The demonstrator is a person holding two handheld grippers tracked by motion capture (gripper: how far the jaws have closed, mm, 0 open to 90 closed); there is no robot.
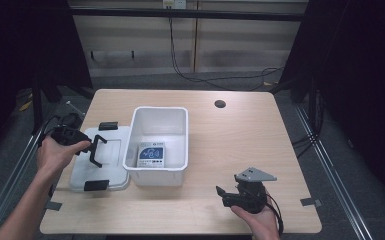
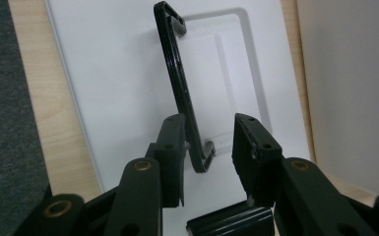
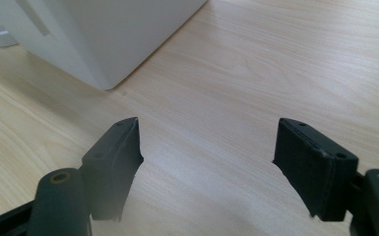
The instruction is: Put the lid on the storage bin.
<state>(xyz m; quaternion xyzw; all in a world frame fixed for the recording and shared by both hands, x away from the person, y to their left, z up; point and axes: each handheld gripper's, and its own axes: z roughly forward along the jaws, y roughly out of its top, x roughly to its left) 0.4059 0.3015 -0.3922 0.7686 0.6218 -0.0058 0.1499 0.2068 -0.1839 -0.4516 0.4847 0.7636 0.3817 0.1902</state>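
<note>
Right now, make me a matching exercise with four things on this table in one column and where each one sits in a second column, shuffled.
Things:
1. white bin
2. lid
3. booklet
4. right gripper

Places:
A. inside the bin
B. flat on the table, left of the bin
C. middle of the table
D. near the front edge, right of the bin

Pairs: 1-C, 2-B, 3-A, 4-D

Left claw (image 2: 209, 147) half open around black handle (image 2: 182, 93), raised off white lid (image 2: 113, 78) on counter (image 2: 44, 108).
</note>
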